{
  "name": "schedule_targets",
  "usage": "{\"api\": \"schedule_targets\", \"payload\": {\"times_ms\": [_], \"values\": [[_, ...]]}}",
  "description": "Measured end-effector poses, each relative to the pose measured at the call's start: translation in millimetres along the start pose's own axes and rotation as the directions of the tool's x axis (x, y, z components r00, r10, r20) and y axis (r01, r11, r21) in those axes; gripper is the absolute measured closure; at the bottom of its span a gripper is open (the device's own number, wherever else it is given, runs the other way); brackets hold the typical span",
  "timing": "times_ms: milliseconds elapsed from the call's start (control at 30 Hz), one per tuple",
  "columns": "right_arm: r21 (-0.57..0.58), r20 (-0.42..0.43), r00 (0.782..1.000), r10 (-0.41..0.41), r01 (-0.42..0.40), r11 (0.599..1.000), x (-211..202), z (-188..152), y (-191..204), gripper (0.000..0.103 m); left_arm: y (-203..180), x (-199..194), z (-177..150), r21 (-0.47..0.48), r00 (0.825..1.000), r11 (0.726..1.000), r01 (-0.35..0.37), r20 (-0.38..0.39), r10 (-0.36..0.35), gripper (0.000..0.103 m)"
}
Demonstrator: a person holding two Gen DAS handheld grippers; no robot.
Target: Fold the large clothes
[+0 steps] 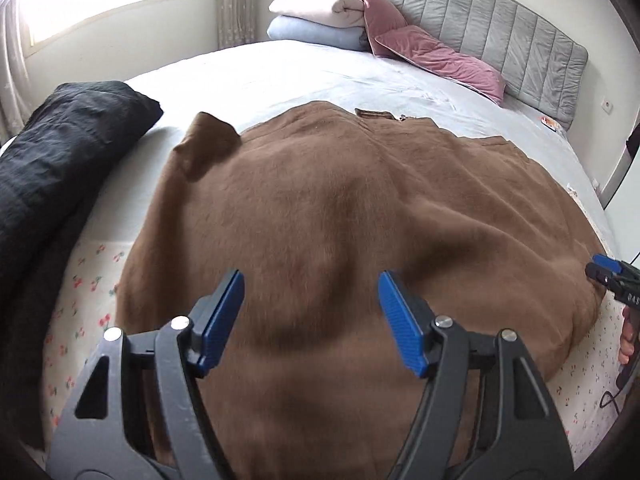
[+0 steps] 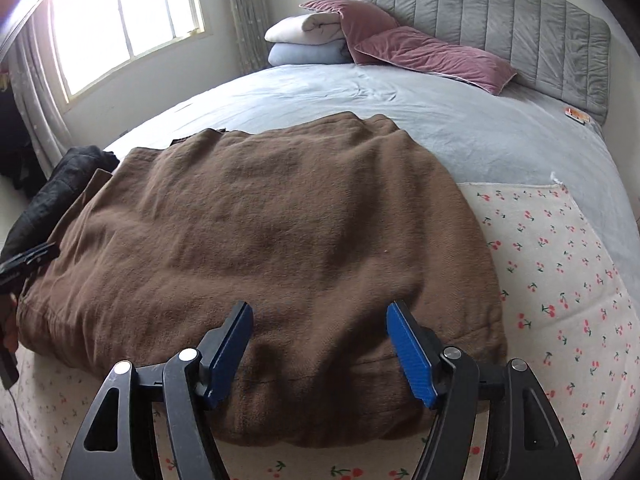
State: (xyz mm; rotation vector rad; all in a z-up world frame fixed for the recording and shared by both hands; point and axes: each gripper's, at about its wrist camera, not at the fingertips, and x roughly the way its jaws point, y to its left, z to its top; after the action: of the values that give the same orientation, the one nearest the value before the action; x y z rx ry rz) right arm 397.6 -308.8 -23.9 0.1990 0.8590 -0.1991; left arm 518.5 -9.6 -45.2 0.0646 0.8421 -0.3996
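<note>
A large brown garment [image 1: 340,220] lies spread on the bed, folded into a thick wide slab; it also shows in the right wrist view [image 2: 260,232]. My left gripper [image 1: 312,284] is open and empty, just above the garment's near edge. My right gripper [image 2: 320,316] is open and empty, over the garment's near right part. The right gripper's tip shows in the left wrist view [image 1: 604,270] at the garment's right edge. The left gripper shows in the right wrist view [image 2: 28,260] at the garment's left edge.
A black garment [image 1: 60,152] lies left of the brown one. Pink pillows [image 1: 436,56] and folded blankets [image 1: 316,20] sit by the grey headboard [image 1: 500,28]. A cherry-print sheet [image 2: 560,280] covers the bed's near part, a grey sheet [image 2: 440,120] beyond. A window [image 2: 120,20] is at the left.
</note>
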Motion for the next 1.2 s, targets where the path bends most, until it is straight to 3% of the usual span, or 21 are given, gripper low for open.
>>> {"api": "schedule_targets", "payload": {"times_ms": [133, 233, 300, 333, 367, 433, 500, 567, 667, 733, 833, 1033, 1100, 1200], "values": [[-0.073, 0.015, 1.0, -0.018, 0.019, 0.997, 9, -6, 5, 0.032, 17, 59, 40, -0.046, 0.992, 0.996, 0.08, -0.099, -0.084, 0.032], [-0.116, 0.035, 0.999, -0.01, 0.014, 0.993, 13, -8, 6, 0.029, 36, 77, 59, -0.109, 0.989, 0.987, 0.114, -0.08, -0.123, 0.032], [-0.128, 0.038, 0.999, -0.003, 0.007, 0.992, 16, -8, 6, 0.028, 63, 79, 64, -0.208, 0.996, 0.975, 0.079, -0.017, -0.084, 0.032], [-0.126, 0.039, 0.999, 0.003, 0.002, 0.992, 17, -8, 6, 0.027, 80, 82, 64, -0.26, 1.0, 0.965, 0.01, -0.022, -0.017, 0.032], [-0.121, 0.036, 0.999, 0.009, -0.004, 0.993, 19, -7, 5, 0.026, 97, 85, 61, -0.318, 0.998, 0.946, -0.062, -0.046, 0.05, 0.032], [-0.108, 0.033, 0.999, 0.013, -0.009, 0.994, 21, -4, 4, 0.026, 132, 82, 47, -0.45, 0.976, 0.866, -0.217, -0.11, 0.187, 0.032], [-0.088, 0.031, 1.0, 0.005, -0.003, 0.996, 21, -3, 4, 0.026, 152, 68, 36, -0.539, 0.964, 0.8, -0.264, -0.122, 0.236, 0.033], [-0.08, 0.025, 1.0, -0.006, 0.008, 0.997, 17, -1, 7, 0.026, 154, 48, 27, -0.572, 0.969, 0.785, -0.239, -0.094, 0.226, 0.033], [-0.081, 0.039, 0.999, -0.004, 0.007, 0.997, 2, -2, 11, 0.026, 133, 18, 21, -0.511, 0.98, 0.838, -0.193, -0.065, 0.186, 0.031], [-0.069, 0.052, 0.999, -0.005, 0.008, 0.998, -11, -4, 14, 0.026, 112, -1, 13, -0.436, 0.98, 0.878, -0.196, -0.067, 0.186, 0.023], [-0.038, 0.06, 0.998, -0.003, 0.005, 0.999, -34, -9, 16, 0.026, 81, -29, -2, -0.355, 0.983, 0.917, -0.183, -0.079, 0.165, 0.02], [0.023, 0.078, 0.997, 0.008, -0.01, 1.0, -91, -23, 20, 0.025, 7, -87, -51, -0.311, 0.993, 0.948, -0.072, -0.108, 0.04, 0.014], [0.018, 0.07, 0.998, 0.0, -0.001, 1.0, -110, -30, 25, 0.024, -17, -105, -65, -0.293, 0.993, 0.954, -0.066, -0.116, 0.032, 0.008], [0.005, 0.071, 0.997, -0.026, 0.026, 1.0, -139, -43, 33, 0.02, -48, -136, -89, -0.247, 0.99, 0.966, -0.077, -0.136, 0.044, 0.008]]}}
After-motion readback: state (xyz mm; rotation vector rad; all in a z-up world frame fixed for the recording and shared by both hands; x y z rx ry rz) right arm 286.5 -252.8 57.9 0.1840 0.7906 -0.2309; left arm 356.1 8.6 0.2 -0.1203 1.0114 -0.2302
